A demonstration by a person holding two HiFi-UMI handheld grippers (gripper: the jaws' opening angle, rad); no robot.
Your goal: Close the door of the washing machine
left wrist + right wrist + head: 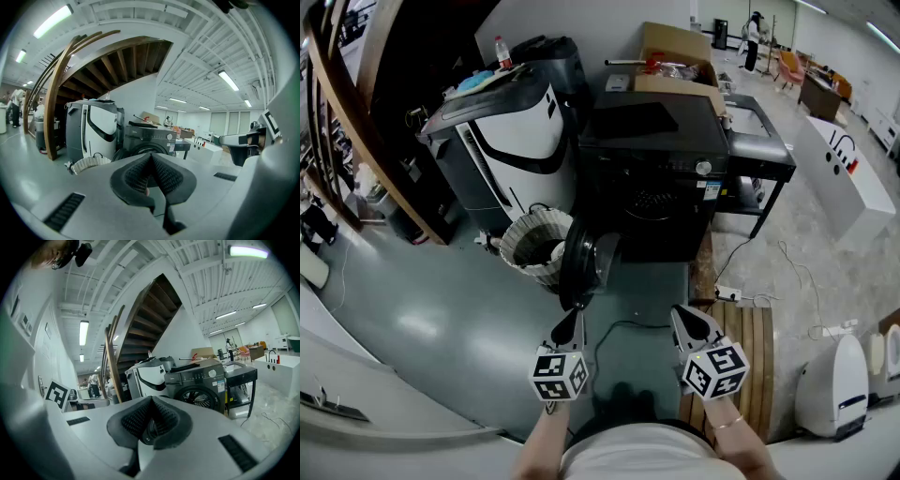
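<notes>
A dark front-loading washing machine stands ahead of me. Its round door hangs open, swung out to the left of the drum opening. My left gripper is shut and empty, its tip just below the door's lower edge; I cannot tell whether it touches. In the left gripper view the washing machine shows beyond the shut left gripper. My right gripper sits to the right, in front of the machine, also shut on nothing. The right gripper view has the machine to the right of the right gripper.
A white woven laundry basket stands left of the door, beside a white and black appliance. A cardboard box is behind, a black side table at the right. On the floor lie a wooden slat board and a cable with power strip.
</notes>
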